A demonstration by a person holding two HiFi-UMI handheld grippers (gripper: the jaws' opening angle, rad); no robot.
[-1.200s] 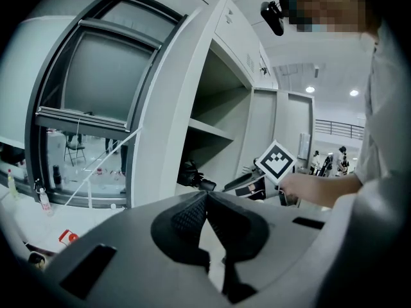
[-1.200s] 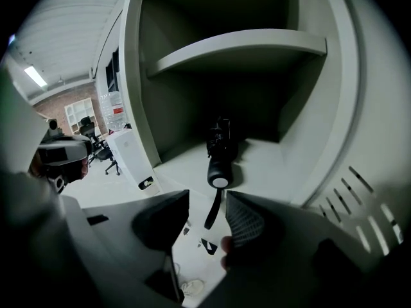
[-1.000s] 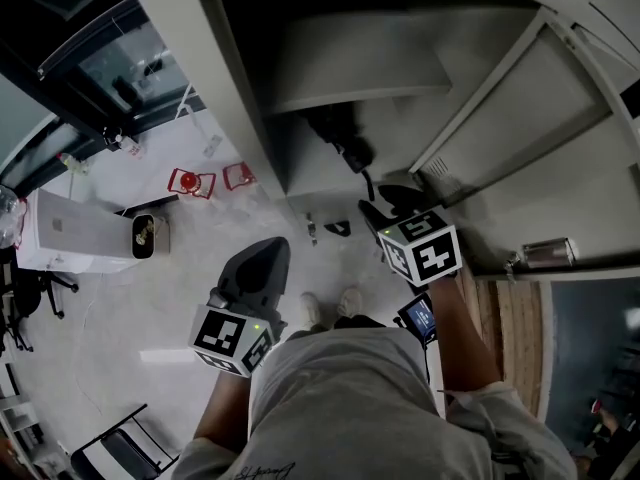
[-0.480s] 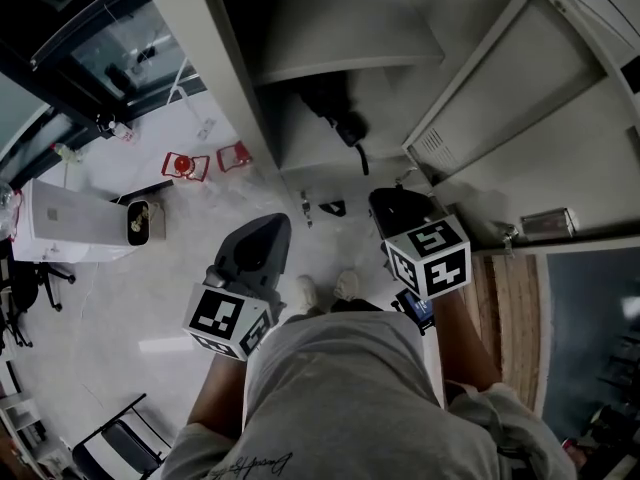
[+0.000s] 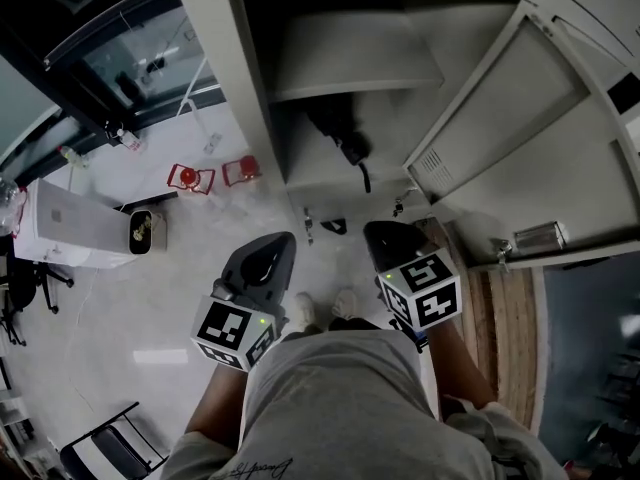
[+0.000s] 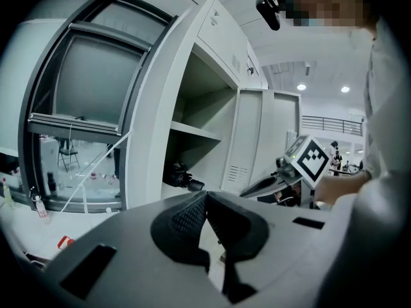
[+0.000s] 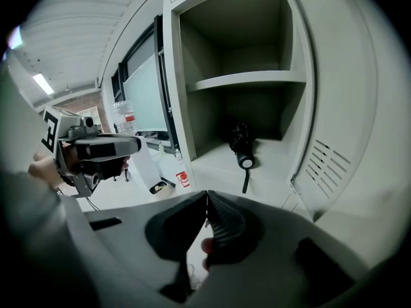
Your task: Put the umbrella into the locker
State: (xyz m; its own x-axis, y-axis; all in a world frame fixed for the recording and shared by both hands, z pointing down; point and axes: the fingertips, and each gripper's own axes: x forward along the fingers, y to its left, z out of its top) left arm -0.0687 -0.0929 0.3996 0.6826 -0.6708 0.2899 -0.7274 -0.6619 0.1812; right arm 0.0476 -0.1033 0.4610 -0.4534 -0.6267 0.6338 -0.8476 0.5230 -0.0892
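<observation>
The umbrella (image 5: 340, 138) is in the locker (image 5: 258, 118): black, folded, lying on the floor of the lower compartment under the shelf (image 7: 250, 79), with its strap trailing toward the front edge. The door (image 5: 520, 128) hangs wide open on the right, vent slots (image 7: 321, 165) showing near its bottom. The right gripper (image 7: 207, 194) sits in front of the opening, well clear of the umbrella, its jaws pressed together with nothing between them. Same on the other side: the left gripper (image 6: 205, 194) has its ribbed pads meeting tip to tip, empty, and points toward the locker from the left. Both marker cubes carry black-and-white square patterns, no letters. As for writing, there's a line of script along the hem of the person's shirt (image 5: 262, 466), too small to read, and a bottle (image 7: 125, 117) with a red label whose print I can't make out either. Two small red items (image 5: 190, 180) lie on the pale floor left of the locker.
</observation>
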